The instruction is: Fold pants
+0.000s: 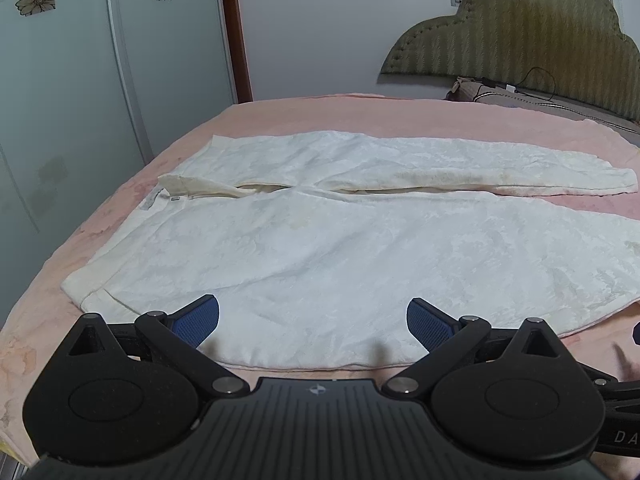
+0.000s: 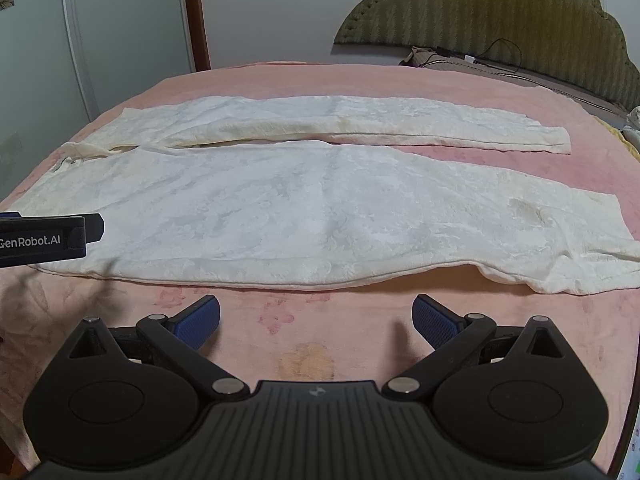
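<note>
Both wrist cameras look low across the bed (image 1: 280, 116) toward the far wall; the left sits close over the pants (image 1: 320, 248), the right farther back. Both share the headboard (image 2: 480, 8).

Home bedroom — bed (image 2: 320, 344), headboard (image 2: 500, 8)

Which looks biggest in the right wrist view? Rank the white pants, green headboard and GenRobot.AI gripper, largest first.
1. white pants, covering most of the pink bed.
2. green headboard, farther away, so really larger than it looks.
3. GenRobot.AI gripper, partly cut off at the left edge.
</note>
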{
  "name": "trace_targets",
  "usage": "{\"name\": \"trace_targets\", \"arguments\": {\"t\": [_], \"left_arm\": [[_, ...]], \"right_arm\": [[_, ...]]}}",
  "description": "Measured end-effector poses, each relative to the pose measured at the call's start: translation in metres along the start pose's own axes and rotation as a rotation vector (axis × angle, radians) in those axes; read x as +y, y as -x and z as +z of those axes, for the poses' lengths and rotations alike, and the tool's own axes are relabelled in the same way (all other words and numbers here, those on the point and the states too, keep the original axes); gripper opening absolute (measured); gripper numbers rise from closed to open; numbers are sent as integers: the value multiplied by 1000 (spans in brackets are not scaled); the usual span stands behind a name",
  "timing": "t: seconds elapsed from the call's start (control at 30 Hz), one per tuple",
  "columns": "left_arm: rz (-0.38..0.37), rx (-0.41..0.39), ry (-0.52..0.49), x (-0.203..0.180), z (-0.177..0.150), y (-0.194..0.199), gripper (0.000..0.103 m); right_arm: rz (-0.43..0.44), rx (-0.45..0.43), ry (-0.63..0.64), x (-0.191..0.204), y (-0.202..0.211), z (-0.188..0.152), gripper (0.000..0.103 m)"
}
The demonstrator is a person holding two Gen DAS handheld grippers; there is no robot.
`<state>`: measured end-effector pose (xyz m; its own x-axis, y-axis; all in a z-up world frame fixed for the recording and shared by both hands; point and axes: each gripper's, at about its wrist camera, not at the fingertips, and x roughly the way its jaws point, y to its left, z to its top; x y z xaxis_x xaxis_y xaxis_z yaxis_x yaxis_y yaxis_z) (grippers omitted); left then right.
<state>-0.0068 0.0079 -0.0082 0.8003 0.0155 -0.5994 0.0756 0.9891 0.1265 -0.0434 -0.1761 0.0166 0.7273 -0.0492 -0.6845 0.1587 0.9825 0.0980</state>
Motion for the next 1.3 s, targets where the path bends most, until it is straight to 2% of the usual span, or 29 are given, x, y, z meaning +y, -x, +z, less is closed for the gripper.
{"name": "trace_targets", "arguments": {"t": [1.3], "left_arm": [[10, 7, -20, -1, -3, -2, 102]], "right_arm": [[13, -11, 18, 3, 2, -1, 103]]}}
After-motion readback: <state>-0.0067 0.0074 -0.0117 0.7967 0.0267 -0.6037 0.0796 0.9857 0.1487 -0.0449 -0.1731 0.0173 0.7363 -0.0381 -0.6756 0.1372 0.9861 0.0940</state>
